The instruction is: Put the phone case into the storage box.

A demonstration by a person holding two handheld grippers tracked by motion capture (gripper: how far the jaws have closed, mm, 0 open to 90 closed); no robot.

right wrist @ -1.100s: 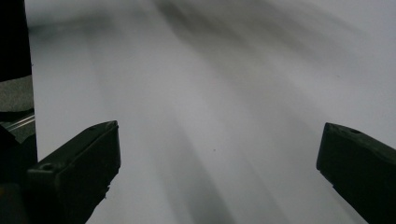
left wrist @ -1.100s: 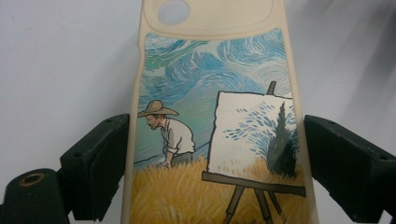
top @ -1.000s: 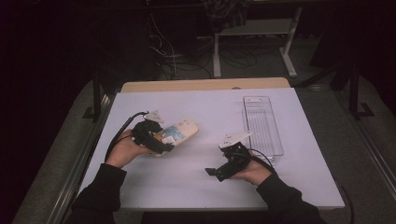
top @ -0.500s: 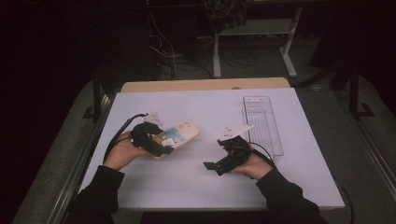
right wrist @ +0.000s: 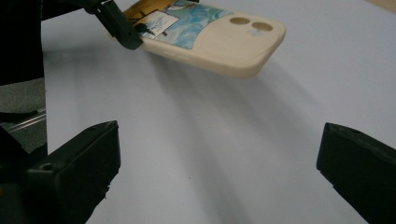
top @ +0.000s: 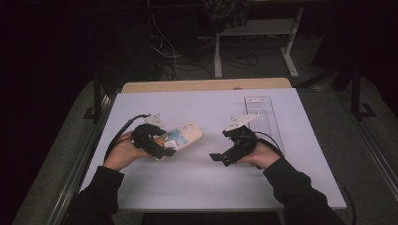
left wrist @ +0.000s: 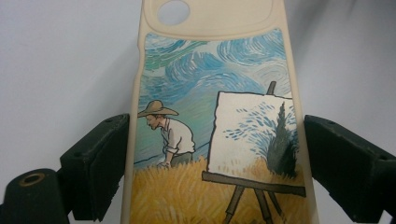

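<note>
A cream phone case [top: 184, 136] printed with a painter, an easel and a swirling blue sky is held just above the white table. My left gripper [top: 165, 147] is shut on its long sides; in the left gripper view both black pads press the edges of the case [left wrist: 210, 107] near its lower half. The camera cut-out end points away from that hand. My right gripper [top: 220, 158] hovers to the right of the case, open, with nothing between its jaws. In the right gripper view the case [right wrist: 219, 42] floats ahead, casting a soft shadow.
A clear plastic tray [top: 264, 117] lies on the table [top: 197, 187] behind the right hand. A wooden strip [top: 206, 85] runs along the far edge. Cables trail from both grippers. Dark floor, table legs and wiring lie beyond.
The right hand and its gripper have lifted a little off the table and drifted slightly. The left hand and the phone case have stayed put.
</note>
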